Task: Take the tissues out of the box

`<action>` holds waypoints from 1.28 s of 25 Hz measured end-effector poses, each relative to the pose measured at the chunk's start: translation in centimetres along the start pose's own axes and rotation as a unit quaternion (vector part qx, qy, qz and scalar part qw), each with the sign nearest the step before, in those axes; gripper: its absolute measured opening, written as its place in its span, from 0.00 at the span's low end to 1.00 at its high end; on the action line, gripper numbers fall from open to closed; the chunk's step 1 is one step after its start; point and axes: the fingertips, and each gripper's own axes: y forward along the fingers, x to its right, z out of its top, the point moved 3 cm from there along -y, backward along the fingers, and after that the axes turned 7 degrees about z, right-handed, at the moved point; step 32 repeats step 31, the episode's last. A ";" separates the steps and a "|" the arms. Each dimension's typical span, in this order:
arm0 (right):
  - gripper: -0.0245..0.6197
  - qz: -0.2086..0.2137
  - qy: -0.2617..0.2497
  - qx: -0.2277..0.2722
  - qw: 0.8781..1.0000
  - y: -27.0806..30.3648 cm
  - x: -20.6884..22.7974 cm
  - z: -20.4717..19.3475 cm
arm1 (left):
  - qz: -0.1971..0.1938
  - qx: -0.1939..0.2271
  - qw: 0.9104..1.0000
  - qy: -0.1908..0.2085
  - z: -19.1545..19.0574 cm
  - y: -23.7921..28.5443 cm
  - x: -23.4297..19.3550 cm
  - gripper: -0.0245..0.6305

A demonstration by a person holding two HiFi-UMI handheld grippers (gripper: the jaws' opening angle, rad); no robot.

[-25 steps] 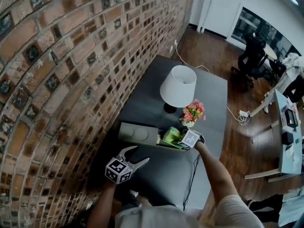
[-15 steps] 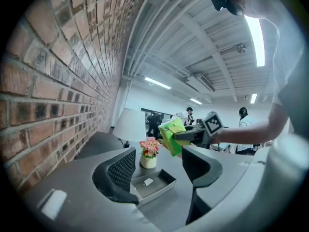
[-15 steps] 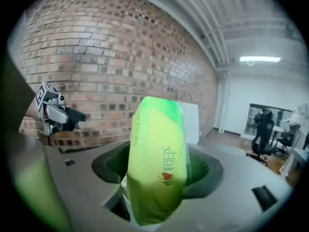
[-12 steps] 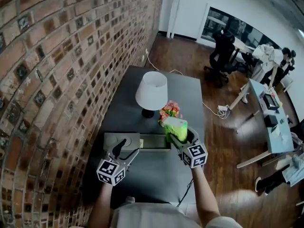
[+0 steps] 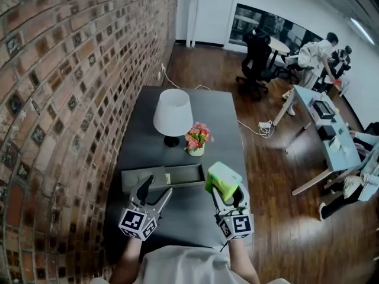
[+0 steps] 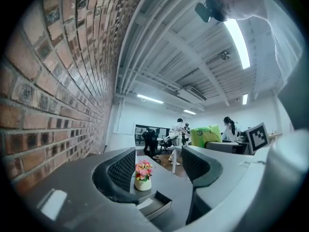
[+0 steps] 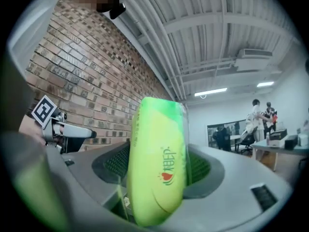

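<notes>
Clamping the tissue pack (image 5: 224, 178), right tongs (image 5: 228, 193) tilt upward.

The tissue pack (image 5: 224, 180) is yellow-green, the lampshade (image 5: 172, 112) white, the flowers (image 5: 196, 136) pink

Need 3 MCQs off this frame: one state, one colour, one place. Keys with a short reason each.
1. The left gripper is:
A) open, gripping nothing
B) pressed shut
C) clamped on an object

2. The tissue pack is:
A) white
B) green
C) red

3. The flower pot stands:
A) on the table beside the lamp
B) gripped by the left gripper
C) on the tissue pack

Key:
1 A: the left gripper view shows its jaws apart and bare.
2 B: the wrapper is green in the right gripper view.
3 A: the head view shows it next to the lamp base.
</notes>
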 end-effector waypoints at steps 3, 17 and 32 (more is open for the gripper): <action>0.54 -0.029 -0.002 0.001 1.000 -2.1 -0.6 -0.5 | 0.001 -0.002 1.000 0.014 -0.8 -0.5 0.6 0.50; 0.54 -0.048 -0.046 -0.020 0.998 -3.4 -2.0 -0.2 | 0.029 -0.001 0.999 0.037 -2.4 -1.4 1.3 0.50; 0.54 -0.056 -0.047 -0.041 0.996 -5.0 -2.3 -0.6 | 0.029 -0.007 0.999 0.024 -2.7 -1.8 0.5 0.47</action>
